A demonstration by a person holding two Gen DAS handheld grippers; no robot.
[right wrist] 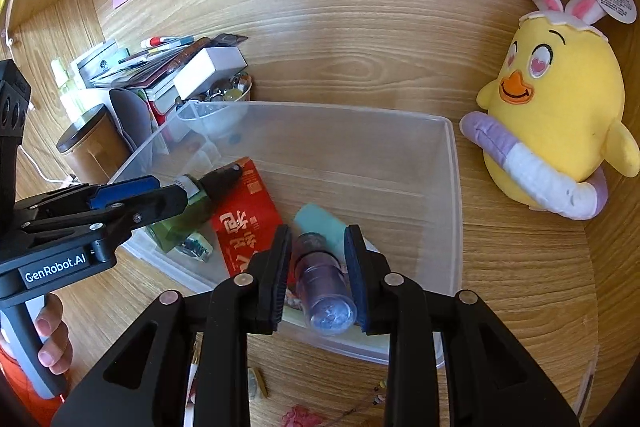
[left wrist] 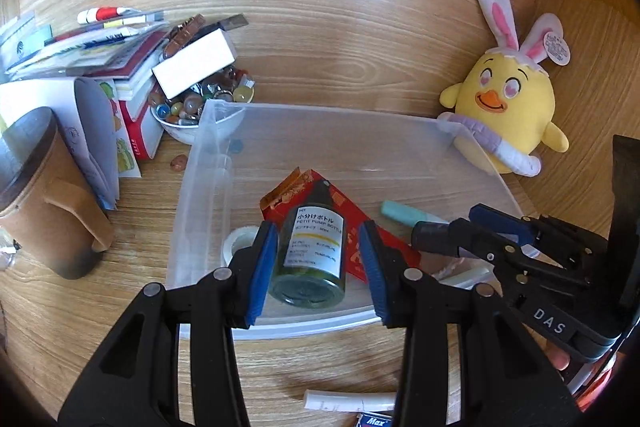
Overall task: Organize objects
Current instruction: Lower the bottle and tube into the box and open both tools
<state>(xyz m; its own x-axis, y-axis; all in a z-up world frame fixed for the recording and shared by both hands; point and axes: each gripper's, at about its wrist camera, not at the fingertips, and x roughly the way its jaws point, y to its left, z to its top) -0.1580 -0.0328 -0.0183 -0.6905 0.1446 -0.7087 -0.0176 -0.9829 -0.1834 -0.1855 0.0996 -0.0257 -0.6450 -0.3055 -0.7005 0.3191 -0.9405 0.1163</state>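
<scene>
Each wrist view looked steeply down along its own tongs, close over the bin (left wrist: pixel 224 163) (right wrist: pixel 454 195); both shared the chick (left wrist: pixel 508 107) (right wrist: pixel 560 107) beyond.

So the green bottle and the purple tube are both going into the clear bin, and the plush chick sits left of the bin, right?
Not quite: the plush chick sits right of the clear bin, as the right wrist view shows. The rest stands.
</scene>
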